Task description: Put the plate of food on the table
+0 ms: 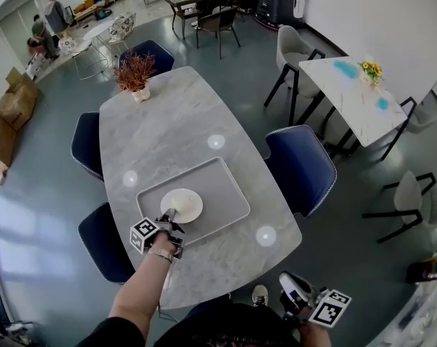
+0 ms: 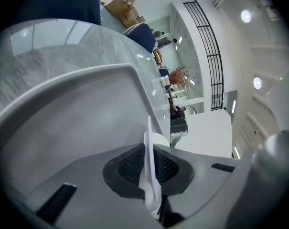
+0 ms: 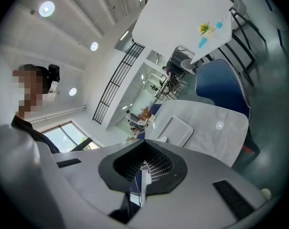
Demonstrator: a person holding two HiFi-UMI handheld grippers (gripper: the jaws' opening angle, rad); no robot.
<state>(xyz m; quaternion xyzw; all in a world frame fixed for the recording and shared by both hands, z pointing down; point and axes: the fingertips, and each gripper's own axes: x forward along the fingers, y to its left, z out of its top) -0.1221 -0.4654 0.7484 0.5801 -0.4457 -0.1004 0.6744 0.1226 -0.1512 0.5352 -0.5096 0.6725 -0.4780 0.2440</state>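
Marble bench (image 1: 167, 121), grey tray (image 1: 225, 190) toward its near end: left tongs (image 1: 169, 216) clamp the near rim of the white plate (image 1: 183, 204) on the tray, right tongs (image 1: 294, 292) closed together, empty; with the grasp made, the next move likely needs a level lift to bare bench.

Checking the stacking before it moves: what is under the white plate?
The grey tray lies under the white plate, itself on the marble table. The left gripper is shut on the plate's near rim. The tray surface right below the plate is covered.
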